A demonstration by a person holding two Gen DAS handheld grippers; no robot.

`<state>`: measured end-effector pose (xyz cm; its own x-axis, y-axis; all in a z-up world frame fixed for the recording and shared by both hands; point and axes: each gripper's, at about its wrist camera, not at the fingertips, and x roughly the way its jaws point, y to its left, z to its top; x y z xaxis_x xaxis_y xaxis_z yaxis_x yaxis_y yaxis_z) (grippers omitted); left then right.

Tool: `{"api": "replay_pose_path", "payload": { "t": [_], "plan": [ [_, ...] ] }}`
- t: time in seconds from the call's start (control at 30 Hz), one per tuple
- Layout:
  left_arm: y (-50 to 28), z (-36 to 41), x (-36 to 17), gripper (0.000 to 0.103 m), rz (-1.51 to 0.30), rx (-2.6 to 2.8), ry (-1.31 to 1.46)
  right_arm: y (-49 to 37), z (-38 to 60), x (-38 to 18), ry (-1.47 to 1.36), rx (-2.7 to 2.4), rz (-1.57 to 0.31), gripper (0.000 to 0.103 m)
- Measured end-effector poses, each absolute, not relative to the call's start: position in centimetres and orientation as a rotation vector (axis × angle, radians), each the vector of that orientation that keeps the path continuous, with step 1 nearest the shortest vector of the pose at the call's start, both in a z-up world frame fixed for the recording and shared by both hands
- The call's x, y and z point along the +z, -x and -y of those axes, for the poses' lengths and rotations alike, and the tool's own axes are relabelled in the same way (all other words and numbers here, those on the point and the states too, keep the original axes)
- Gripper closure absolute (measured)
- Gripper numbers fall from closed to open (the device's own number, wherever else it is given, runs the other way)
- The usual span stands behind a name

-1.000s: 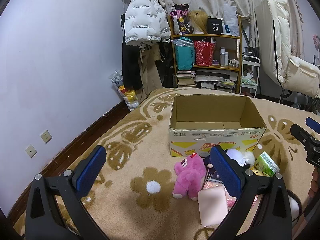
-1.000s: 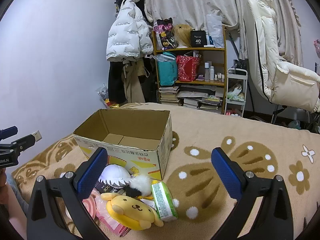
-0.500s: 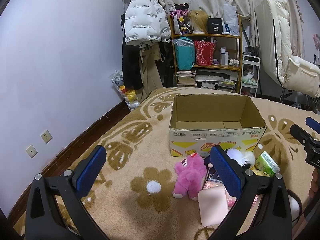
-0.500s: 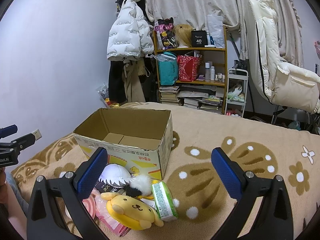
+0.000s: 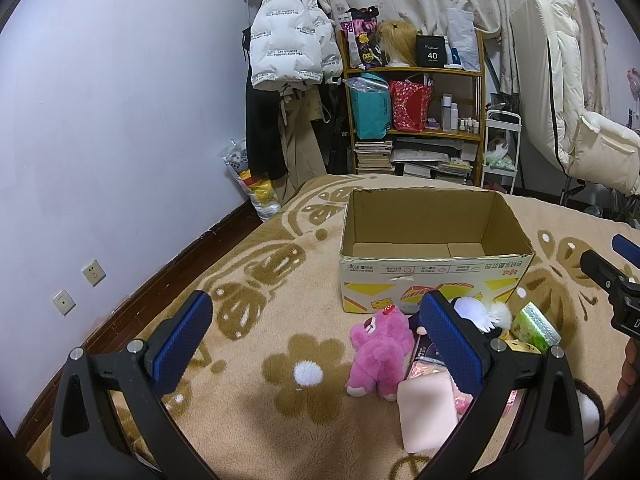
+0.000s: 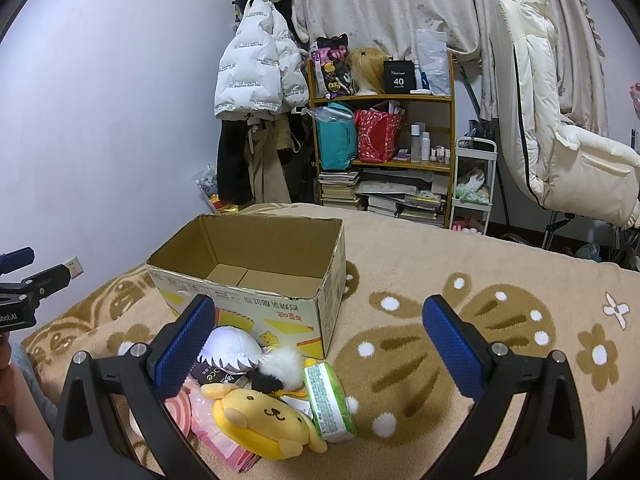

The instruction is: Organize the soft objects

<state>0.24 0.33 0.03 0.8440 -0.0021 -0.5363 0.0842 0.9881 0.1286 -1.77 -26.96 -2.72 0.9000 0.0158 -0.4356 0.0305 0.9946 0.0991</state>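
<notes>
Nothing has shifted over the last second: both grippers hang where they were, and the toys lie as before. Left gripper (image 5: 316, 344) stands wide open with nothing between its blue pads (image 5: 182, 342), held low over the blanket (image 5: 248, 412) on the near side of the cardboard box (image 5: 434, 280). Its right finger overlaps the pile of soft things that sits against the box's printed front wall. Pink bear (image 5: 378, 354) stands in the gap close to that right finger, nearer to the gripper than the box is, touching neither pad. Just beside the bear, further from the box, a pale pink pad (image 5: 428, 412) lies flat, partly hidden under the finger.

Right gripper (image 6: 320, 344) is likewise spread wide and grips nothing, hovering off the box's near corner. Yellow dog plush (image 6: 264, 420) lies in front of the box between the fingers, close to the left one. Green tissue pack (image 6: 328, 400) touches the dog on the side away from that finger. White plush (image 6: 232, 346) leans against the box's front wall, behind the dog, with a black-and-white fluffy piece (image 6: 278, 370) beside it. Box itself is open-topped, and only its bare floor flaps show inside. Beyond the box, a wooden shelf (image 6: 384, 100) stands at the wall.
</notes>
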Motion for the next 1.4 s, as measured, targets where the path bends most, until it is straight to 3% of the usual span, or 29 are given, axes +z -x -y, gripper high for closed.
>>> {"api": "replay_pose_path", "payload": {
  "t": [1.4],
  "plan": [
    [-0.29, -0.30, -0.30, 0.000, -0.569, -0.044, -0.152, 1.71, 27.02, -2.85, -0.098, -0.007, -0.457, 0.000]
  ]
}}
